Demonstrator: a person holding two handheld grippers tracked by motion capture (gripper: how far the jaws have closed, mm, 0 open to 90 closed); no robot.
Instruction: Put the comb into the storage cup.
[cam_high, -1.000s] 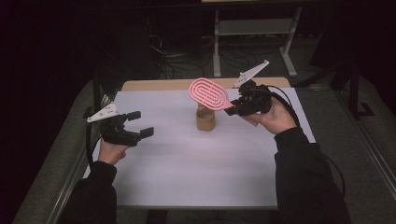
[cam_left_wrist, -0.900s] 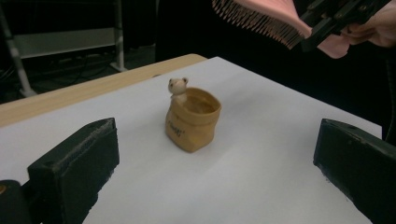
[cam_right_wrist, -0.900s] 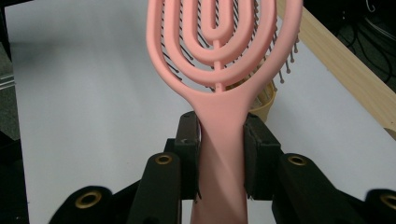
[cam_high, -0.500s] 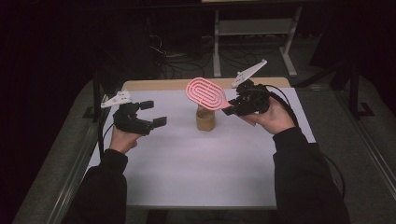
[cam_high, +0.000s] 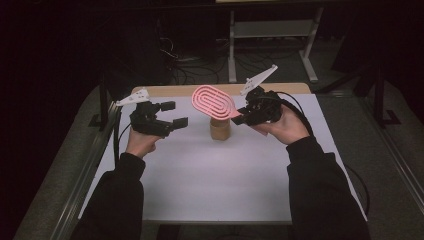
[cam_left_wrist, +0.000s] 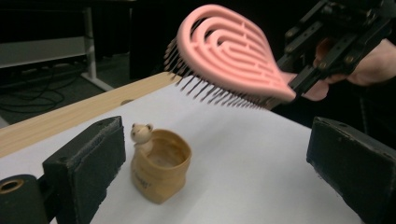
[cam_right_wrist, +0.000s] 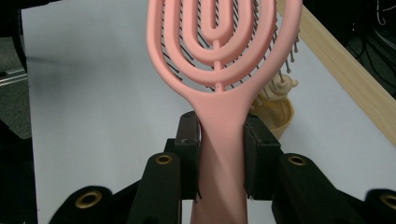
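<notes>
Dark, seemingly black sleeves cover both forearms; black grippers carry pale triangular plates, brass-ringed screw holes and trailing cables.

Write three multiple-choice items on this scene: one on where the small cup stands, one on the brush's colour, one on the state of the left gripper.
1. Where does the wooden cup stand?
A. on the white table top, below the head of the hairbrush
B. on the floor
C. between the left gripper's jaws

2. What colour is the hairbrush?
A. blue
B. pink
C. green

3. How is the left gripper?
A. shut on the cup
B. shut on the brush
C. open, with nothing pressed between its pads

Answers:
1 A: the high view shows the cup on the white top with the brush head over it.
2 B: its looped frame is pink, with dark bristles, and the right gripper clamps its handle.
3 C: the left gripper view shows both pads wide apart, the cup well beyond them; the jaws have just been closing slightly.
</notes>
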